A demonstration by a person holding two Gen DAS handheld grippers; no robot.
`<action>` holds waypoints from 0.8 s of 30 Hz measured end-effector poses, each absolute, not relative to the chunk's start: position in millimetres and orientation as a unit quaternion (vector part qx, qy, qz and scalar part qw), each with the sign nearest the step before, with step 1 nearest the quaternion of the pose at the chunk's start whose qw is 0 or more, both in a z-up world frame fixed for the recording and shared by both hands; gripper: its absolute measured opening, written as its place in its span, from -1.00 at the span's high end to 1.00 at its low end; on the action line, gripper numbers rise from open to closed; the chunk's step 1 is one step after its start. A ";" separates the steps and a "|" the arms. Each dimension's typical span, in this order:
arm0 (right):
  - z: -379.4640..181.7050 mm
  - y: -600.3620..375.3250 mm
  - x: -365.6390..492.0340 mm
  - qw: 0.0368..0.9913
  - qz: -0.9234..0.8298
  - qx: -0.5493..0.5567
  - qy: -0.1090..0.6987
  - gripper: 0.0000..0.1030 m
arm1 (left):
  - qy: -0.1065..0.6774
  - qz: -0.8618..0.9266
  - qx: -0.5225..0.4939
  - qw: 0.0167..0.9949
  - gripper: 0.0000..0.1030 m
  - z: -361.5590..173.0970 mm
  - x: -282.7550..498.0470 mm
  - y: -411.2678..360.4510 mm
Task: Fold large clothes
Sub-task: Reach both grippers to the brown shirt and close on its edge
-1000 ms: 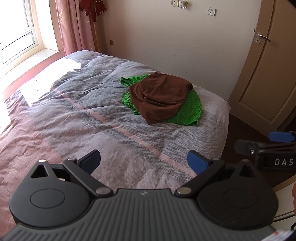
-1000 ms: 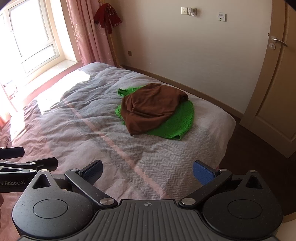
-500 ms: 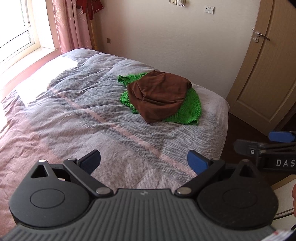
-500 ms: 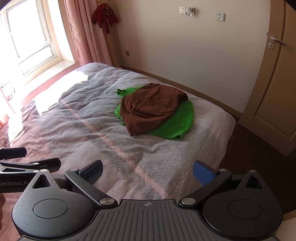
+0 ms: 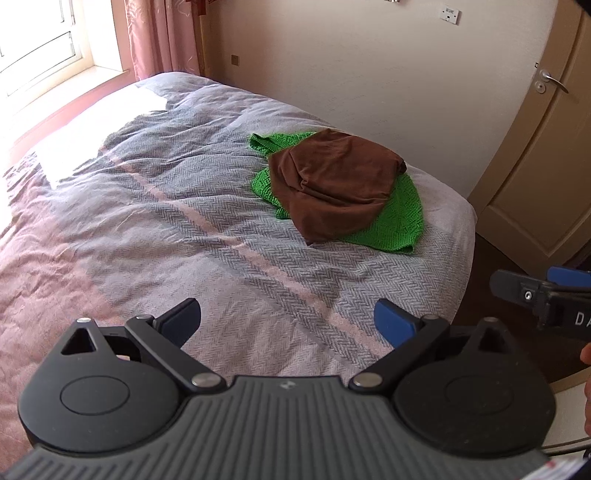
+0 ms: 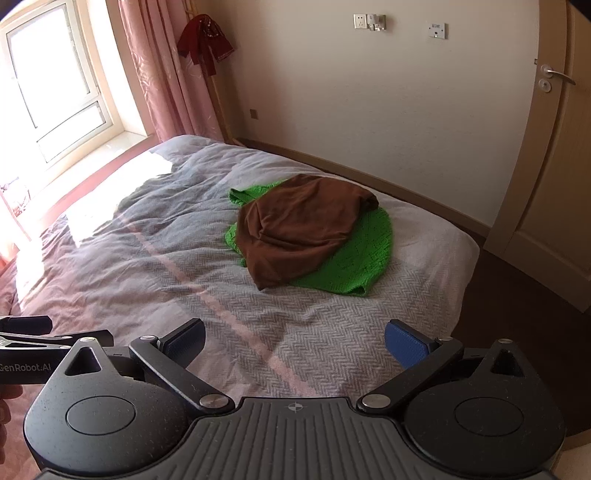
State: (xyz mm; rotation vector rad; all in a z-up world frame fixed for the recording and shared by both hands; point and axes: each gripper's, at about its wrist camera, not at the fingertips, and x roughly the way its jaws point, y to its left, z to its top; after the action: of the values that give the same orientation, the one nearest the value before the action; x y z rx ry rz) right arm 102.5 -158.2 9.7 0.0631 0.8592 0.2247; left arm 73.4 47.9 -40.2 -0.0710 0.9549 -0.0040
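Left gripper (image 5: 286, 319) wide open, blue pads spread, nothing between them, held above near edge of bed (image 5: 155, 206). Right gripper (image 6: 294, 343) also wide open and empty, above same near edge. Side by side: right gripper's tip visible at right edge of left wrist view, left gripper's tip at left edge of right wrist view.

Brown garment (image 5: 332, 188) crumpled in a heap on top of green knit garment (image 5: 400, 218), covering most of it; green sticks out at far left corner and along right and near sides. Same pile in right wrist view: brown garment (image 6: 295, 229) over green knit garment (image 6: 360, 254). Pile lying on far right part of bed, close to the corner, well apart from both grippers. Neither garment folded or touched.

Bed cover grey herringbone with pink stripes, wrinkled, sun patch on left side. Pink curtain (image 6: 166, 74) and window (image 6: 55, 81) at left. Dark red cloth (image 6: 205, 44) hanging by curtain. Door (image 6: 554, 166) with lever handle at right. Wall sockets (image 6: 369, 21) high on wall.
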 end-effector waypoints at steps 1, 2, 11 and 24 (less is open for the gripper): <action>7.1 -158.8 109.6 0.902 0.110 0.029 0.416 -0.96 | 0.461 0.001 -0.038 0.886 -0.92 -43.4 80.5 48.5; 4.5 -159.1 116.5 0.902 0.110 0.028 0.417 -0.96 | 0.463 0.003 -0.041 0.885 -0.92 -46.4 87.3 48.5; -31.4 -169.9 203.5 0.893 0.127 0.010 0.432 -0.78 | 0.476 0.008 -0.069 0.877 -0.86 -80.5 174.3 36.4; -103.8 -183.9 353.4 0.886 0.153 0.004 0.438 -0.49 | 0.490 0.036 -0.086 0.867 -0.67 -153.5 312.3 10.7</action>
State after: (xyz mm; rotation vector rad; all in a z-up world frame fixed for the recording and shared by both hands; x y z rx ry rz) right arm 353.4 -183.9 -103.8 0.0085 0.9116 0.3187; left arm 312.3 10.7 -153.5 -0.1792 1.0263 0.0759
